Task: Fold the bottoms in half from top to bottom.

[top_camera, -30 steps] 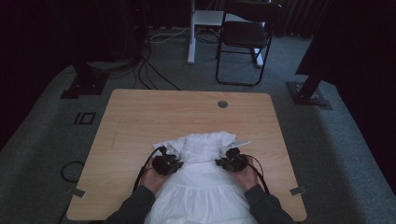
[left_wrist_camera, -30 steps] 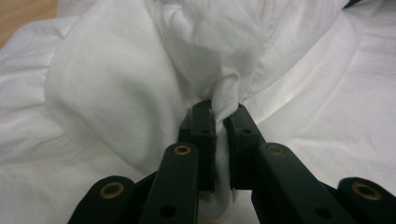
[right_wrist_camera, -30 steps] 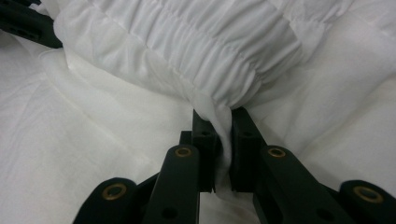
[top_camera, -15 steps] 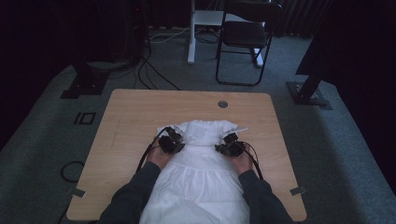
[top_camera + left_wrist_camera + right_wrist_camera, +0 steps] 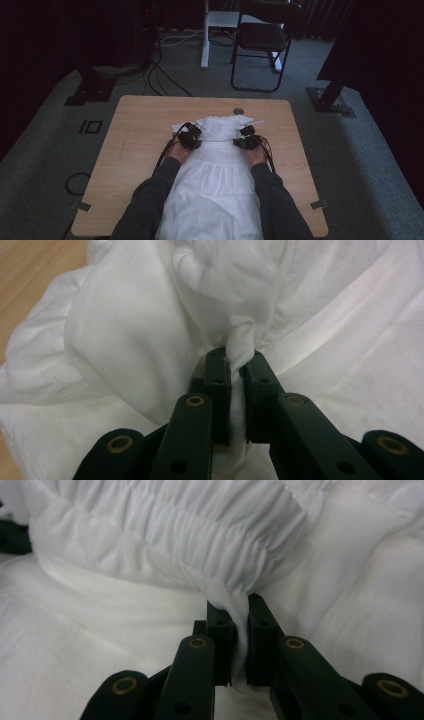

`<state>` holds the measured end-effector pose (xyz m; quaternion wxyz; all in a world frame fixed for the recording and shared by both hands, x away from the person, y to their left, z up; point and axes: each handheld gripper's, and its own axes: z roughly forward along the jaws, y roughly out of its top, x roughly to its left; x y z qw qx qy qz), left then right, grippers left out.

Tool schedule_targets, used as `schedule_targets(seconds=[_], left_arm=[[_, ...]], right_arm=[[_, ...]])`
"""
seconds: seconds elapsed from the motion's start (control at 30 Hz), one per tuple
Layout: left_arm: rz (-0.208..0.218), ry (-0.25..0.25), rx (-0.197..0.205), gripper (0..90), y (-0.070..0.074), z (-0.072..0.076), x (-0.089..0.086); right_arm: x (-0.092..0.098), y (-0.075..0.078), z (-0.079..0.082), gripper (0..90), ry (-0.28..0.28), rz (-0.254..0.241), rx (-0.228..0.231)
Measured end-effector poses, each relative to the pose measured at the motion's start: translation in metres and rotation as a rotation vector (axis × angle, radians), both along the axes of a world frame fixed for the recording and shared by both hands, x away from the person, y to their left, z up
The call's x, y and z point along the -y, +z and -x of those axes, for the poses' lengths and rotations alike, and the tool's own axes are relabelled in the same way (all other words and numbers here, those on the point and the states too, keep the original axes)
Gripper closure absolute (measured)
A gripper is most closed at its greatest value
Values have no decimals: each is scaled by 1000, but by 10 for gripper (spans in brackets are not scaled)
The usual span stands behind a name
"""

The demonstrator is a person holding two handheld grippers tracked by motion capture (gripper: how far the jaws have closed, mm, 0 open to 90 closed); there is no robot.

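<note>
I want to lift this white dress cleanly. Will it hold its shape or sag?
Probably sag: the white dress bunches into soft folds where the left hand-held gripper pinches it. It looks thin and light, so likely easy to drag. The gathered band in the right hand-held gripper may stretch.

Garment (image 5: 215,185): plain white, no print; gathered band just beyond the right gripper's fingers (image 5: 220,622) the same white. Worktop (image 5: 135,130): light tan wood grain. Left gripper (image 5: 190,137) and right gripper (image 5: 247,138): black; brass-coloured rivets on the arms behind the fingers. Sleeves (image 5: 145,207): dark grey. Floor (image 5: 360,165): grey carpet. Chair (image 5: 262,37): black.
</note>
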<state>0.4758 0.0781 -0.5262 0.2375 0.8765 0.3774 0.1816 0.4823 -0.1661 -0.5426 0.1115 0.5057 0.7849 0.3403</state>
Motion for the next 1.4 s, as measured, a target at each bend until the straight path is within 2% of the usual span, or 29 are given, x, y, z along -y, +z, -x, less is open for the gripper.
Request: schedule_targets(seconds=[0.13, 0.17, 0.2, 0.27, 0.3, 0.37, 0.4, 0.43, 0.47, 0.5, 0.53, 0.6, 0.63, 0.67, 0.7, 0.73, 0.77, 0.9, 0.93, 0.97, 1.0, 1.03, 1.07, 1.1, 1.13, 1.2, 1.33, 1.37, 1.4], left_arm=[[43, 7, -20, 858, 2, -3, -4], [100, 15, -11, 864, 10, -2, -11], [100, 15, -11, 866, 10, -2, -11], [168, 16, 12, 869, 25, 2, -19], [250, 16, 53, 870, 46, 7, -28], [322, 8, 86, 870, 69, 16, -34], [322, 8, 86, 871, 69, 16, -34], [359, -14, 125, 870, 89, 29, -35], [359, -14, 125, 870, 89, 29, -35], [382, -42, 151, 870, 103, 44, -36], [386, -57, 160, 870, 107, 53, -36], [383, -73, 170, 869, 110, 61, -36], [384, -99, 174, 868, 110, 77, -37], [384, -99, 174, 868, 110, 77, -37], [383, -112, 167, 867, 105, 88, -38], [369, -123, 162, 867, 101, 93, -38], [342, -134, 140, 867, 87, 107, -38], [283, -130, 47, 865, 50, 127, -38], [283, -130, 47, 865, 50, 127, -38], [249, -135, 17, 865, 37, 131, -38], [230, -135, 0, 865, 29, 133, -37], [176, -138, -40, 864, 12, 137, -36], [176, -138, -40, 863, 12, 137, -36], [98, -146, -41, 862, -2, 136, -33], [75, -149, -39, 862, -6, 132, -33], [93, -140, -59, 861, -8, 121, -36], [50, -124, -42, 860, -5, 105, -36], [14, -126, -30, 859, -4, 94, -34], [14, -126, -30, 859, -4, 94, -34]], right_arm=[[0, 3, -6, 838, 11, 11, 7], [1, 6, -6, 839, 11, 1, 9], [1, 6, -6, 839, 11, 1, 9], [10, 25, 0, 839, 16, -56, 62], [12, 35, 2, 840, 18, -78, 79], [17, 55, 7, 841, 31, -102, 136], [17, 55, 7, 841, 31, -102, 136], [19, 76, 15, 842, 40, -106, 202], [20, 86, 20, 842, 45, -105, 235], [22, 95, 26, 842, 50, -104, 260], [23, 102, 31, 843, 59, -100, 281], [26, 111, 45, 842, 81, -98, 308], [27, 112, 52, 842, 92, -95, 315], [27, 112, 52, 842, 92, -95, 315], [29, 108, 70, 842, 123, -89, 320], [30, 104, 76, 842, 131, -92, 317], [31, 98, 83, 842, 141, -97, 306], [25, 59, 106, 842, 190, -59, 224], [25, 59, 106, 842, 190, -59, 224], [20, 36, 114, 842, 209, -41, 170], [20, 36, 114, 842, 209, -41, 170], [17, 21, 119, 842, 222, -35, 128], [17, 21, 119, 842, 222, -35, 128], [15, 13, 121, 840, 239, -30, 102], [12, 10, 122, 839, 243, -27, 93], [7, 7, 123, 839, 252, -9, 89], [2, 6, 120, 838, 247, -16, 81], [-1, 5, 117, 838, 243, -23, 73], [-1, 5, 117, 838, 243, -23, 73]])
